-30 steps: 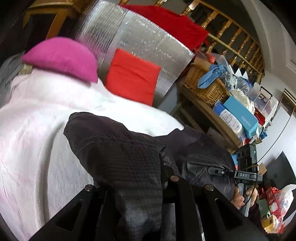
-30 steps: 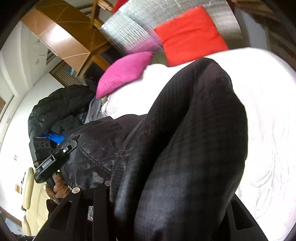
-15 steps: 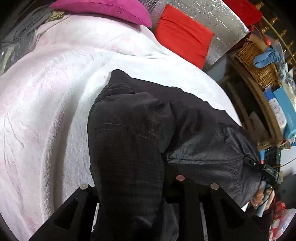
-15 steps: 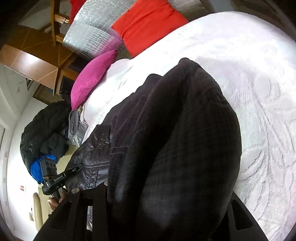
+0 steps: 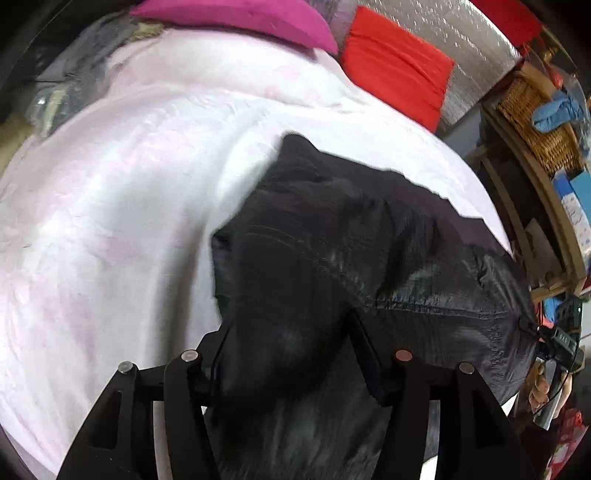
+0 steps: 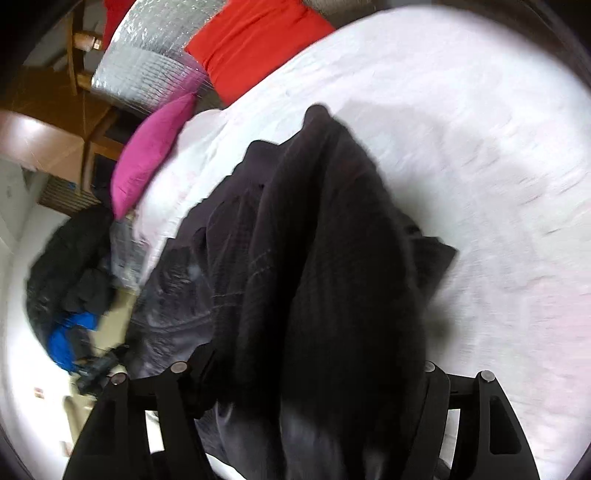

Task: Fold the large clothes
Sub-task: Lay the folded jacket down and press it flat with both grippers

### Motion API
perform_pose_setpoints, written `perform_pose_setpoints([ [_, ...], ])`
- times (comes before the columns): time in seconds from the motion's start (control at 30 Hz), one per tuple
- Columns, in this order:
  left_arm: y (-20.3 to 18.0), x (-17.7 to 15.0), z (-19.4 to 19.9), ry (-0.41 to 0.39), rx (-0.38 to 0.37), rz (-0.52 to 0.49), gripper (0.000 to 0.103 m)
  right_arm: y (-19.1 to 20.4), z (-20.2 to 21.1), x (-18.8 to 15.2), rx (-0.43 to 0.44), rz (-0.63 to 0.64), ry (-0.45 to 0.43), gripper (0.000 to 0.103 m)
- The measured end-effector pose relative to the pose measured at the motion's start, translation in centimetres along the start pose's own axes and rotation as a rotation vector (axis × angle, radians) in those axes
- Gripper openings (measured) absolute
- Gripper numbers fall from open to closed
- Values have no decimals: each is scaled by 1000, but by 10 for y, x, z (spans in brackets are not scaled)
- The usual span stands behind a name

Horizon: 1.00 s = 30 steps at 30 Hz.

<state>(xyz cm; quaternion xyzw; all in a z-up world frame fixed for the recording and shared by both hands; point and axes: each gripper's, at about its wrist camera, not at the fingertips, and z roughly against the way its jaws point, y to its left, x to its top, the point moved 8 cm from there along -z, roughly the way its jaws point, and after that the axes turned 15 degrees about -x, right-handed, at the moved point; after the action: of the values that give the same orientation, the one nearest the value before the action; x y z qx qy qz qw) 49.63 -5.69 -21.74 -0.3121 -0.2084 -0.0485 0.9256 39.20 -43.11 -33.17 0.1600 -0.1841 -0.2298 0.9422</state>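
A large black jacket (image 5: pixel 369 258) hangs between both grippers over a bed with a white bedspread (image 5: pixel 110 221). My left gripper (image 5: pixel 288 362) is shut on a bunch of the jacket, which hides the fingertips. My right gripper (image 6: pixel 317 369) is shut on another bunch of the jacket (image 6: pixel 332 240), whose far end trails onto the bedspread (image 6: pixel 480 147). In the left wrist view the right gripper (image 5: pixel 557 343) shows at the jacket's far right edge. In the right wrist view the left gripper (image 6: pixel 96 373) shows at the lower left.
A magenta pillow (image 5: pixel 240 14) and a red cushion (image 5: pixel 399 70) lie at the head of the bed against a silver panel (image 5: pixel 472 51). A shelf with a wicker basket (image 5: pixel 535 122) stands to the right. A dark clothes pile (image 6: pixel 70 266) lies left of the bed.
Both grippers have moved forward and tilted down over the bed, carrying the jacket. Its far end now lies lower on the bedspread. Both grips stay shut.
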Motion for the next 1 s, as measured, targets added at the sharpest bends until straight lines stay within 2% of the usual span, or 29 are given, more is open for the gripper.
perform_pose_setpoints([
  [0.13,0,0,31,-89,27,-60,64,-13,30,0,-97,18,-70,74],
  [0.23,-3,0,42,-139,68,-96,64,-33,63,15,-172,-74,-221,74],
  [0.27,-7,2,43,-157,80,-108,64,-33,72,19,-143,-105,-272,75],
  [0.3,-11,4,46,-186,95,-128,64,-25,81,22,-60,-119,-317,75],
  [0.33,-15,7,47,-203,100,-144,64,-15,85,23,-15,-106,-331,75],
  [0.37,-21,10,48,-221,98,-159,64,-2,86,24,8,-78,-350,75],
  [0.43,-31,17,46,-260,85,-167,64,27,84,26,-9,1,-384,73],
  [0.47,-36,19,44,-273,76,-165,64,43,77,25,-3,37,-376,72],
  [0.53,-40,24,33,-264,73,-150,65,72,58,25,10,92,-328,63],
  [0.67,-22,27,-5,-162,154,-85,66,105,10,28,-59,158,-252,63],
  [0.73,-9,25,-24,-115,200,-38,65,105,-13,27,-78,139,-206,63],
  [0.8,3,17,-37,-64,261,-17,66,97,-40,32,-157,128,-184,62],
  [0.9,1,15,-41,-65,307,-66,69,87,-60,42,-190,109,-186,62],
  [1.0,-6,7,-39,-56,361,-143,69,87,-51,43,-176,87,-193,63],
])
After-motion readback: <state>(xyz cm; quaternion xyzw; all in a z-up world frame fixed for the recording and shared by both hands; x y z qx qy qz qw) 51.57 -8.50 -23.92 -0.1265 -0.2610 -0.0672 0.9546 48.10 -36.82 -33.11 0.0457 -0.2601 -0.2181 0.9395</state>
